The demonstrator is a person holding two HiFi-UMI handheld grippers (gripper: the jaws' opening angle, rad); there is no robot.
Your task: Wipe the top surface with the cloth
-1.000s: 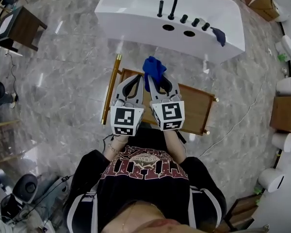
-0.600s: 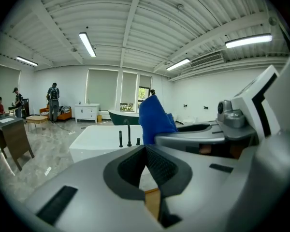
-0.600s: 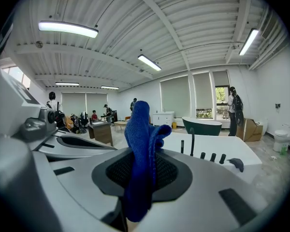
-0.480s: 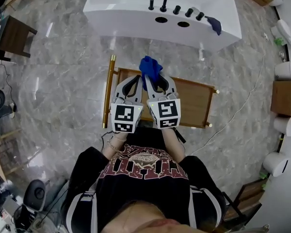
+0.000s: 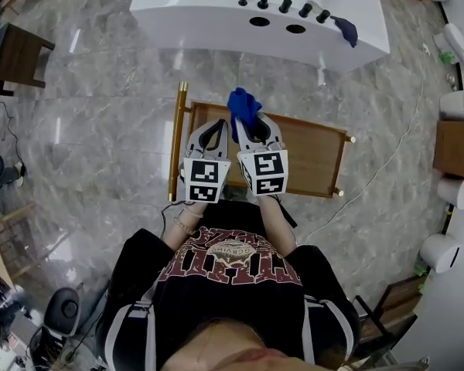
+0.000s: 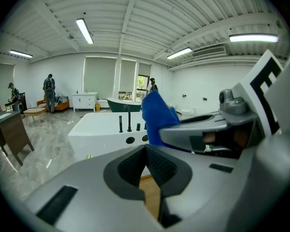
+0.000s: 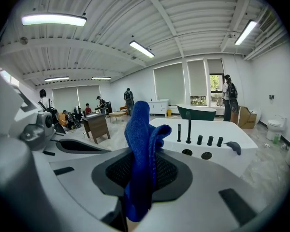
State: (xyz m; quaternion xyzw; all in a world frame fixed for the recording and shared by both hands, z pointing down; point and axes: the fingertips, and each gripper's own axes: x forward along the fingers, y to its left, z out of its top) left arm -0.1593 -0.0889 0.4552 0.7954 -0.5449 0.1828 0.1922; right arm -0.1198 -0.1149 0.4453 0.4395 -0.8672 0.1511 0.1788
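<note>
Right gripper (image 5: 250, 124) clamps blue cloth (image 5: 243, 105) over wooden cart (image 5: 313, 161); left gripper (image 5: 215, 127) pinched together, empty; wiping likely unstarted; next, lower cloth onto the top.

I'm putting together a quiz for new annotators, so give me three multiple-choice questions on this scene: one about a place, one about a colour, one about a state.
1. The two grippers are held over: A the bathtub; B the wooden top; C the dark desk.
2. The cloth is: A red; B white; C blue.
3. The left gripper is: A shut and empty; B wide open; C clamping the cloth.

Answers: B, the head view shows both above the wood. C, it is blue in every view. A, its jaws meet with nothing between them; the right gripper clamps the cloth.
</note>
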